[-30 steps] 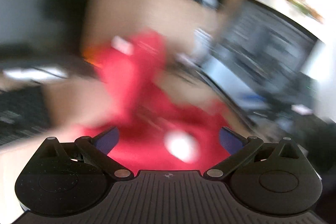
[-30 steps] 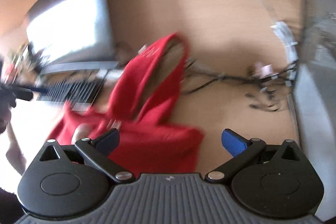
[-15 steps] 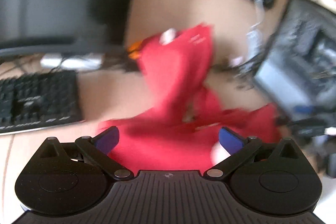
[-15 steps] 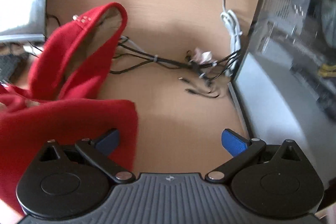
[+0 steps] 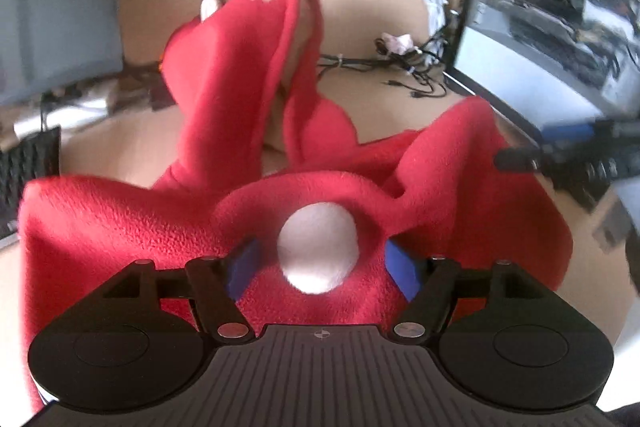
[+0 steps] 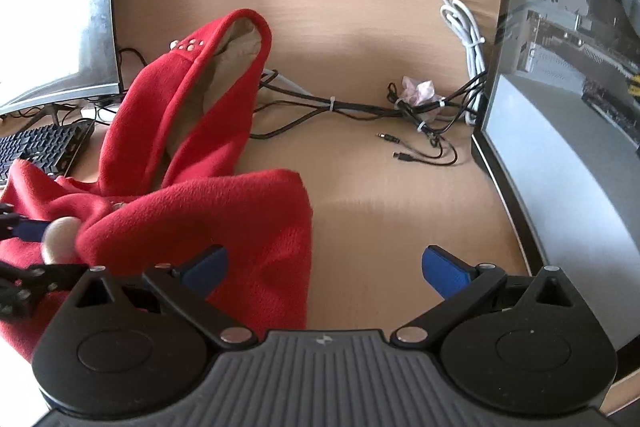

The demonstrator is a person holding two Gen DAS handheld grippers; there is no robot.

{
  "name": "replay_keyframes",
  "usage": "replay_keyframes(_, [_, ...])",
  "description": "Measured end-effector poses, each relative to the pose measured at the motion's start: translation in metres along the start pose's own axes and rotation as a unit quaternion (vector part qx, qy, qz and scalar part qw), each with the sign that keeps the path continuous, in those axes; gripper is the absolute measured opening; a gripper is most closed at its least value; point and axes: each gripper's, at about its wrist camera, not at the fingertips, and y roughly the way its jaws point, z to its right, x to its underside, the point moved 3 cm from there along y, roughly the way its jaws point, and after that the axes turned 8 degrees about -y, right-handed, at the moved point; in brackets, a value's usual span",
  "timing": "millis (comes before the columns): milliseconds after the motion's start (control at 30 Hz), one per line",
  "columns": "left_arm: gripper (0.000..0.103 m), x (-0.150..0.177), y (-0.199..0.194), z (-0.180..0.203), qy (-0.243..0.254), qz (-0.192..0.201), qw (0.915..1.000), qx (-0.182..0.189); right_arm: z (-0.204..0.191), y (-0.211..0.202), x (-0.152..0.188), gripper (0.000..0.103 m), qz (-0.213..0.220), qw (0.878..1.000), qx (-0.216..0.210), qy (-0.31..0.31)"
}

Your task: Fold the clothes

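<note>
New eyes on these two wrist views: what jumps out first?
The red fleece garment, heaped on the wooden desk with its hood standing up. Next, the white pompom on it, sitting right between the left gripper pads as the jaws close, not yet pressing. The right gripper is open over the garment's right edge, with a cable tangle behind.

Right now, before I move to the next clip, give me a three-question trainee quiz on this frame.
1. True or false: the right gripper is clamped on the red fleece garment.
2. What sits between the left gripper's closing jaws? A) keyboard B) white pompom C) white cable
3. Which part of the garment stands up toward the desk's back?

Key: 1. False, its jaws stand open, with only the fleece's edge between them. 2. B. 3. The hood.
</note>
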Motion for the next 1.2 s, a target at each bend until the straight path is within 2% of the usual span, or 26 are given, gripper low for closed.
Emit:
replay_keyframes(33, [0.06,-0.001,-0.001,-0.002,-0.008,0.002,1.0,0.002,0.0,0.001,0.002,0.103,-0.001,1.0,-0.001,0.002])
replay_keyframes(67, [0.041,-0.003,-0.005,-0.002,-0.011,0.009,0.9999,0.003,0.001,0.001,0.004,0.103,-0.003,1.0,-0.002,0.004])
replay_keyframes(167, [0.041,-0.013,-0.023,0.001,0.004,0.044,0.999,-0.005,0.004,0.002,0.008,0.103,-0.006,1.0,-0.002,0.008])
replay_keyframes(267, [0.041,-0.028,-0.047,0.011,0.036,0.091,0.9952,0.004,0.009,0.0,0.009,0.103,-0.006,1.0,-0.003,0.011])
replay_keyframes(400, [0.042,-0.026,-0.041,0.013,0.064,0.095,0.9932,-0.022,0.009,-0.003,0.008,0.103,0.0,1.0,-0.009,0.01])
replay_keyframes(500, [0.051,-0.014,-0.008,-0.003,0.035,0.038,0.9979,-0.039,0.004,-0.004,0.007,0.103,0.005,1.0,-0.012,0.0])
replay_keyframes(533, [0.06,-0.011,-0.001,-0.008,0.022,0.021,0.9988,-0.038,0.002,-0.005,0.005,0.103,0.008,1.0,-0.015,-0.004])
replay_keyframes(667, [0.083,-0.011,-0.002,-0.015,-0.006,0.009,0.9998,-0.014,-0.006,-0.014,-0.005,0.103,0.031,0.999,-0.023,-0.016])
replay_keyframes(733, [0.083,-0.011,-0.001,-0.015,-0.01,0.01,0.9998,-0.011,-0.008,-0.018,-0.009,0.103,0.043,0.999,-0.029,-0.014])
replay_keyframes(800, [0.073,-0.01,0.001,-0.014,-0.005,0.012,0.9998,-0.015,-0.01,-0.018,-0.013,0.103,0.048,0.998,-0.031,-0.011])
replay_keyframes(833, [0.046,-0.01,-0.001,-0.012,-0.001,0.016,0.9997,-0.016,-0.01,-0.018,-0.015,0.103,0.05,0.998,-0.031,-0.009])
replay_keyframes(867, [0.033,-0.012,-0.006,-0.008,0.004,0.025,0.9995,-0.017,-0.011,-0.017,-0.016,0.103,0.051,0.998,-0.031,-0.007])
replay_keyframes(933, [0.032,-0.022,-0.023,0.0,0.019,0.066,0.9975,-0.019,-0.011,-0.018,-0.018,0.103,0.053,0.998,-0.031,-0.006])
replay_keyframes(1000, [0.016,-0.029,-0.043,0.009,0.049,0.118,0.9914,-0.028,-0.011,-0.021,-0.018,0.103,0.059,0.998,-0.03,-0.007])
replay_keyframes(1033, [0.014,-0.031,-0.045,0.009,0.053,0.126,0.99,-0.033,-0.011,-0.022,-0.017,0.103,0.06,0.998,-0.028,-0.009])
replay_keyframes(1100, [0.016,-0.034,-0.046,0.009,0.059,0.136,0.988,-0.043,-0.011,-0.022,-0.016,0.103,0.056,0.998,-0.024,-0.009])
replay_keyframes(1200, [0.03,-0.025,-0.025,-0.005,0.04,0.091,0.9936,-0.052,-0.01,-0.02,-0.013,0.103,0.048,0.999,-0.02,-0.002])
